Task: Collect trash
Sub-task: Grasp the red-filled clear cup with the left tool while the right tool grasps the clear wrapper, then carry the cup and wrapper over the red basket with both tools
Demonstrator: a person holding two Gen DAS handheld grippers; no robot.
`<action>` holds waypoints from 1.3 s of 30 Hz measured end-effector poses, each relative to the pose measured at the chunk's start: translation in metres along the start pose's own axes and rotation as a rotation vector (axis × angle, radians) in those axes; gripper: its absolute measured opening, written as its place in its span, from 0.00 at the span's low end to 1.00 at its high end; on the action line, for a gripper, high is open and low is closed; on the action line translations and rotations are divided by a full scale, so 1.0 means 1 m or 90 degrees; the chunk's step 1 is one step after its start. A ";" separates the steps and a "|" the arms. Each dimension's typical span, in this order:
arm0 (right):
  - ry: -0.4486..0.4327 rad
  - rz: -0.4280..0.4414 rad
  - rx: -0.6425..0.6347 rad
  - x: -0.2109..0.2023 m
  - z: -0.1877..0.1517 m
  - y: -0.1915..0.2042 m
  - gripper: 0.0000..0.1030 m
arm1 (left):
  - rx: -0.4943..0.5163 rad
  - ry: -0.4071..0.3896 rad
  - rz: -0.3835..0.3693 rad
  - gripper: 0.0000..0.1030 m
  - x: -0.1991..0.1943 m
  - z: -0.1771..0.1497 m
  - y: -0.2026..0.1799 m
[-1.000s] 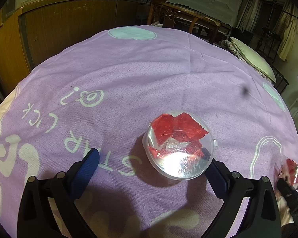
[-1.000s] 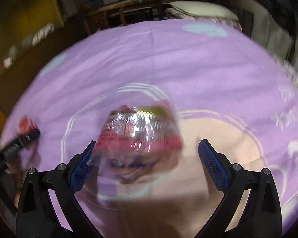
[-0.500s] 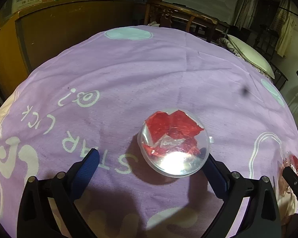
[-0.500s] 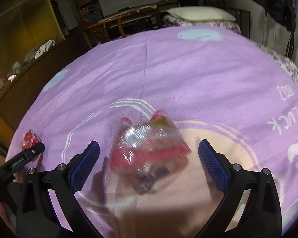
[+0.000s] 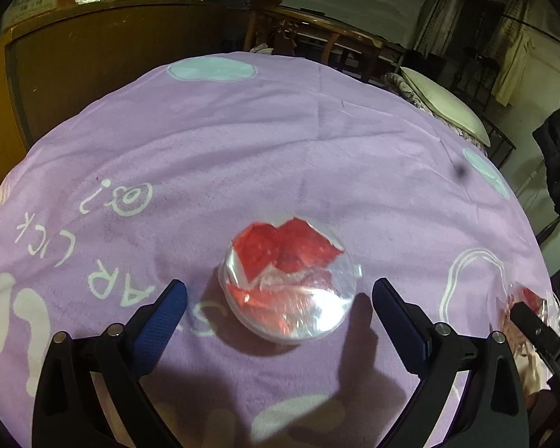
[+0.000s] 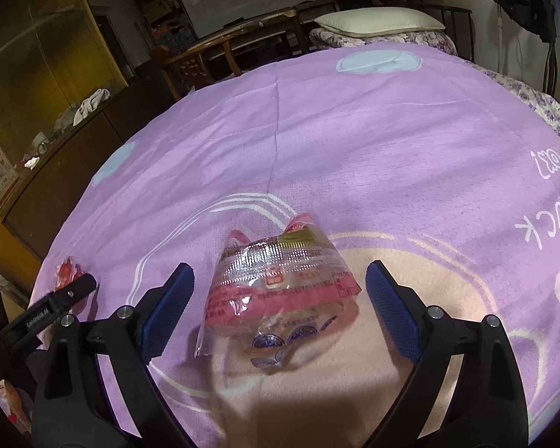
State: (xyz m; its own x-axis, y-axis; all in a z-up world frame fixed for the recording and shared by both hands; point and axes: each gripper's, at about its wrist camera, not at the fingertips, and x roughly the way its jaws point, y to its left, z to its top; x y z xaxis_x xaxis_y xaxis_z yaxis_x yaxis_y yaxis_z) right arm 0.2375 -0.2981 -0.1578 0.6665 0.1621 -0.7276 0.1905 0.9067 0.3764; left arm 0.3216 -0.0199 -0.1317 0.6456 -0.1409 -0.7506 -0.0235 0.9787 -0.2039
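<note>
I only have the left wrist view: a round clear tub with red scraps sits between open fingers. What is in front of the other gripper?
Observer: A crumpled clear wrapper with a red band, lying on the purple bedspread.
Operator: Is it gripped?
Observer: No. It lies between the right gripper fingers, which are closing; neither pad touches it.
Operator: Any printing on it?
Observer: Blue round marks near its lower edge.

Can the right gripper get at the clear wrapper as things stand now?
Probably yes: the right gripper already straddles the clear wrapper, its jaws closing with gaps left on both sides and nothing in between.
</note>
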 end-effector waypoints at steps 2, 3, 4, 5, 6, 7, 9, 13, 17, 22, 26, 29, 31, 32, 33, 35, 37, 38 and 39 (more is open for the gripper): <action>0.000 -0.001 -0.001 0.000 0.000 0.000 0.87 | 0.003 -0.004 0.002 0.92 -0.001 0.000 -0.002; 0.000 0.000 -0.001 0.000 -0.001 0.000 0.87 | 0.006 -0.008 0.002 0.89 -0.003 -0.001 -0.002; -0.001 0.000 0.000 0.000 -0.001 0.000 0.86 | 0.008 -0.010 0.003 0.83 -0.004 -0.001 -0.002; 0.000 0.000 0.000 0.000 -0.001 0.000 0.82 | 0.011 -0.012 0.004 0.76 -0.004 -0.002 -0.003; -0.002 0.001 0.002 0.000 -0.001 0.000 0.80 | 0.015 -0.015 0.001 0.72 -0.005 -0.003 -0.003; -0.004 0.002 0.002 -0.001 -0.001 0.001 0.71 | 0.018 -0.018 -0.002 0.61 -0.007 -0.004 -0.003; -0.003 0.017 0.002 -0.001 -0.002 0.001 0.51 | 0.028 -0.025 -0.008 0.47 -0.010 -0.006 -0.004; -0.009 0.026 -0.005 -0.002 -0.004 0.003 0.38 | 0.044 -0.034 -0.020 0.46 -0.014 -0.008 -0.007; -0.024 0.024 -0.013 -0.008 -0.005 0.005 0.38 | 0.062 -0.046 -0.024 0.46 -0.023 -0.014 -0.012; -0.050 0.009 -0.031 -0.024 -0.010 0.009 0.36 | 0.067 -0.045 -0.023 0.46 -0.038 -0.025 -0.010; -0.062 0.010 -0.040 -0.039 -0.016 0.013 0.36 | 0.091 -0.049 -0.010 0.46 -0.056 -0.039 -0.012; -0.068 0.022 -0.041 -0.054 -0.019 0.015 0.36 | 0.104 -0.054 -0.006 0.46 -0.069 -0.045 -0.014; -0.076 0.031 -0.046 -0.068 -0.022 0.018 0.36 | 0.113 -0.065 -0.005 0.46 -0.084 -0.048 -0.018; -0.080 0.034 -0.050 -0.074 -0.023 0.019 0.36 | 0.117 -0.071 -0.006 0.46 -0.091 -0.049 -0.019; -0.087 0.040 -0.055 -0.084 -0.025 0.022 0.36 | 0.119 -0.077 -0.008 0.46 -0.098 -0.050 -0.020; -0.096 0.048 -0.061 -0.096 -0.027 0.026 0.36 | 0.122 -0.089 -0.015 0.46 -0.113 -0.050 -0.023; -0.112 0.056 -0.067 -0.113 -0.030 0.030 0.36 | 0.126 -0.104 -0.021 0.46 -0.130 -0.051 -0.026; -0.118 0.059 -0.070 -0.120 -0.031 0.031 0.36 | 0.130 -0.115 -0.022 0.46 -0.142 -0.052 -0.028; -0.128 0.064 -0.073 -0.131 -0.032 0.033 0.36 | 0.132 -0.121 -0.022 0.46 -0.149 -0.052 -0.030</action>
State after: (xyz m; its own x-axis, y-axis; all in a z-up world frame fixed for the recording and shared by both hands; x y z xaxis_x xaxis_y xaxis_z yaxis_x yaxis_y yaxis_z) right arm 0.1334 -0.2766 -0.0684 0.8106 0.1835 -0.5561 0.0403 0.9299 0.3656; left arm 0.1865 -0.0366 -0.0468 0.7757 -0.1634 -0.6096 0.1452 0.9862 -0.0796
